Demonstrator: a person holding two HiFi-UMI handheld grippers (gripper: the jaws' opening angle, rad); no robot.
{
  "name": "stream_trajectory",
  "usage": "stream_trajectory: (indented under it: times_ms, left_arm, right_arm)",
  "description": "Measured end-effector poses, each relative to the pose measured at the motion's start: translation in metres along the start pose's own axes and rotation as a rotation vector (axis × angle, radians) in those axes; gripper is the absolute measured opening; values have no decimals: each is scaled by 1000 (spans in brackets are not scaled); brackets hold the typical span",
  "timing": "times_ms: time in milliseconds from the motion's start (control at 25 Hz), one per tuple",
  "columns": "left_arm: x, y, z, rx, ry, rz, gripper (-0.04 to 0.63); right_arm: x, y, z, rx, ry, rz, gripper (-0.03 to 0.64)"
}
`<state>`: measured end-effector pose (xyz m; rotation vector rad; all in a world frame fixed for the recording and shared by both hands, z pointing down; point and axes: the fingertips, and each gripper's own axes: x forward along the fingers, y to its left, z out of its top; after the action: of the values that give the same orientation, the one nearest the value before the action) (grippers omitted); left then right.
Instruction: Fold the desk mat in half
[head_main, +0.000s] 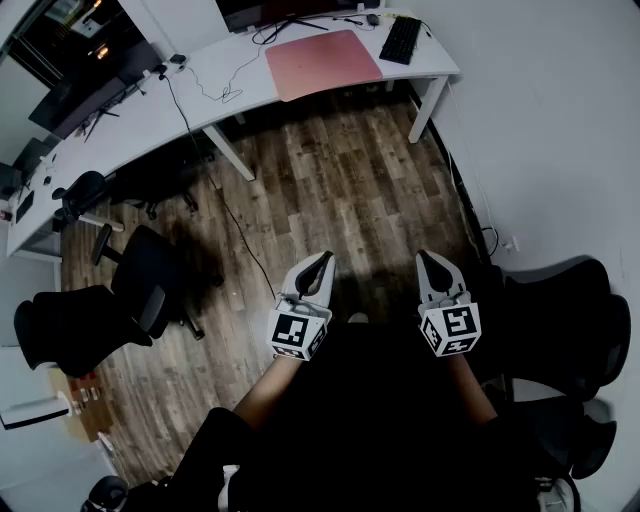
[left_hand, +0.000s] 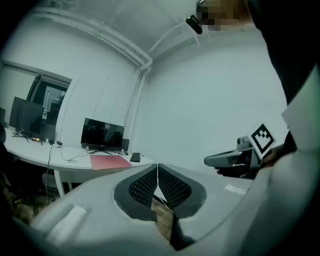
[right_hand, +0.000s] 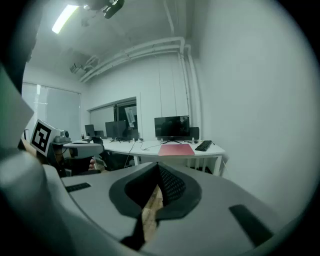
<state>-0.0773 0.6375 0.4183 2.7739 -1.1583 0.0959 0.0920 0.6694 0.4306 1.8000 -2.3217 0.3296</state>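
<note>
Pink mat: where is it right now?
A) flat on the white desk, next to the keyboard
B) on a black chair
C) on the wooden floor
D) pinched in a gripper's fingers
A: the mat lies flat and unfolded on the white desk, right beside the black keyboard.
</note>
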Motion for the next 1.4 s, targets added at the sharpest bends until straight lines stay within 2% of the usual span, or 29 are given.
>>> stream_trajectory:
  times_ms: [120,360,480,600,840,880,920,960,1000,1080,1240,1400]
  left_arm:
    - [6,-4,-4,36,17,-19,23]
    - [9,-14,-8,33,20,-37,23]
    - [9,-28,-9,44,3,-85,23]
    - [5,-38,-7,34,-19,-113,23]
    - [-3,-36,-6,2,-54,-101,26]
    - [-4,-36,-7,3,-50,-107,37]
    - [-5,-37,-9,2,-43,-113,87]
    - [-6,-38,-12,0,-39,-113,172]
    - [-7,-37,-15,-2,-38,-105,229]
    - [-9,-34,-18,-3,-45,-71,313]
    - [-16,-27,-25,4,-31,-15,353]
    - [-29,-24,-36,-15,13,31,359]
  right_arm:
    - [1,-2,1,1,-13,10,0]
    - [-1,0,-8,-10,-1,8,0]
    - [-4,-5,-11,9,-2,5,0]
    - [-7,-8,-9,19,-18,-1,2]
    - [-14,-8,-10,31,-47,3,5]
    - [-17,-9,-9,25,-62,-10,43]
    - [-20,-11,-8,16,-80,-33,143]
    - [-23,-14,-7,8,-97,-58,198]
    - [-26,-18,-6,3,-108,-77,255]
    - [-29,-22,-9,5,-111,-88,335]
    - [-24,-18,-20,20,-86,-48,380]
    - [-26,-9,-35,37,-42,-24,383]
